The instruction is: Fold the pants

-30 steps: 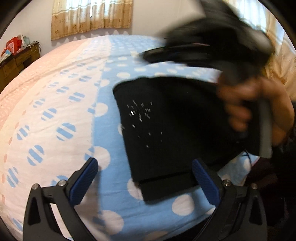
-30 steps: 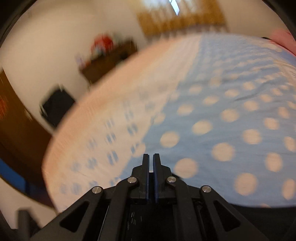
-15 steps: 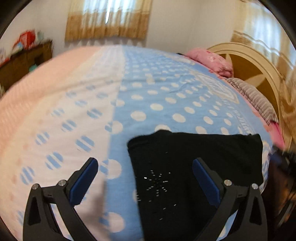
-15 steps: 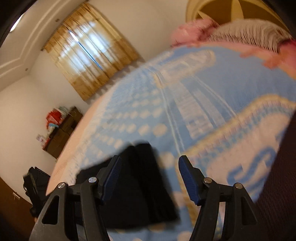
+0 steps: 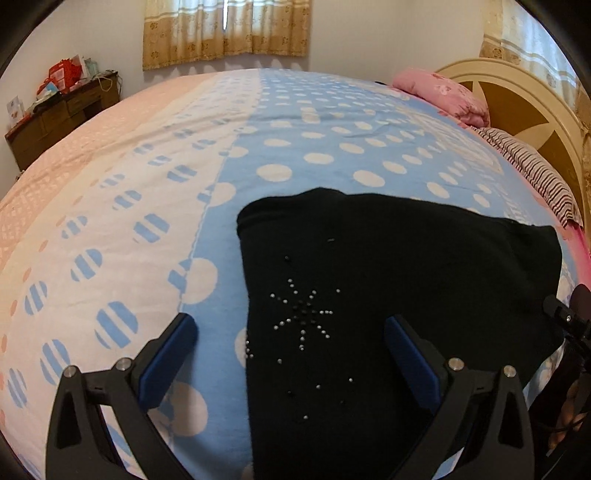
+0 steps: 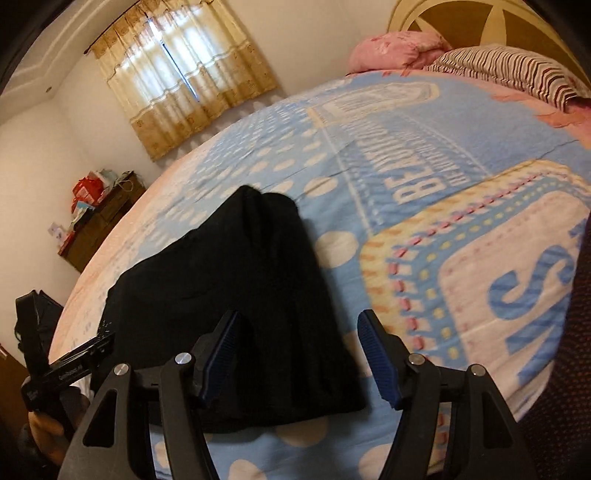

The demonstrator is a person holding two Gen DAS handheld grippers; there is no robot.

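Left gripper (image 5: 290, 345): black frame w/ blue ribbed pads, fingers (image 5: 168, 350) spread wide, nothing pinched. It hung above the near edge of the pants (image 5: 388, 295); left pad over bare bedspread (image 5: 110, 221), right pad over black fabric.

Right gripper (image 6: 299, 356): same build, fingers (image 6: 376, 356) spread, pads clear of cloth. Its jaws had just been opening; the pants' near right corner lay in the gap, in view below the pads, not gripped.

Pants: black, soft matte knit, folded into a compact, roughly rectangular stack lying flat on the bed near its front edge. In the left wrist view the long axis ran left-to-right, far edge slightly humped, right end tapering to a corner. A starburst of small silver studs (image 5: 301, 317) sat on the top layer nr the left end. In the right wrist view the pants (image 6: 240, 288) stretched away from the gripper toward the far left, w/ layered fold edges along the right side.

Bedspread: terry-like cloth, blue w/ white dots, then a white band w/ striped dots, then pink. Printed lettering panel (image 6: 480, 266) to the right of the pants.

Farther back: striped pillow (image 5: 532, 166), pink pillow (image 5: 443, 92), cream curved headboard (image 5: 517, 99), dark wood dresser (image 5: 55, 118), beige curtains (image 5: 225, 33).
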